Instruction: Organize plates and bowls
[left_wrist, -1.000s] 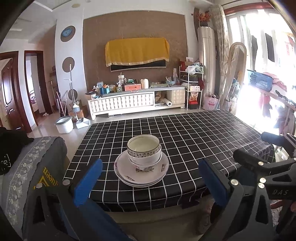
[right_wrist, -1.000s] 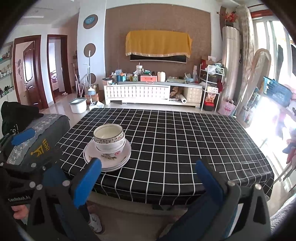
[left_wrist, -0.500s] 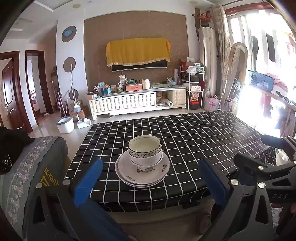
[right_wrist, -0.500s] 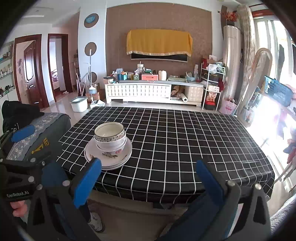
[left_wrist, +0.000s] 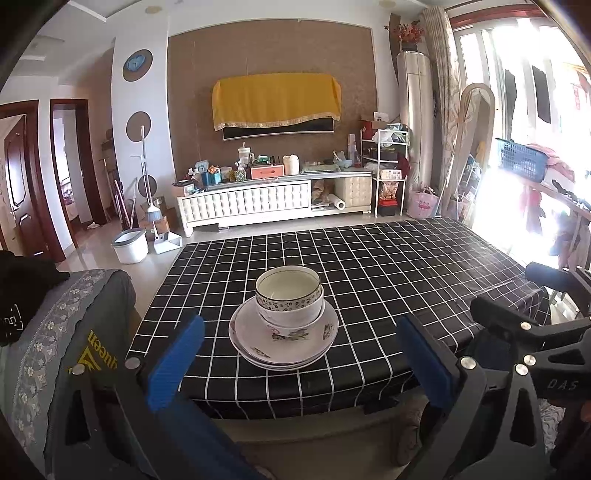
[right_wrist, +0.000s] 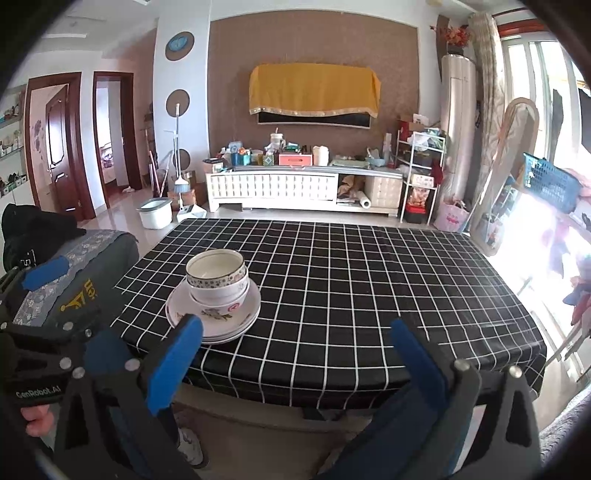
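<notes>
Hovering short of the tabletop, you hold both the left gripper and right gripper spread apart and empty, since the bowls sit nested on the plates near the front edge.

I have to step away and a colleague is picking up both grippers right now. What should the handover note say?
Left gripper: open, empty, held short of the table's near edge, facing the stack.
Right gripper: open, empty, also short of the table, with the stack toward its left side.
Things: two nested bowls sit upright on a stack of plates, near the front left part of the checked table.
Done: plates and bowls appear gathered into one pile; nothing else of the set shows on the table.
Left: likely nothing to collect; check that the stack sits steady, or move it if a final spot is required.
</notes>
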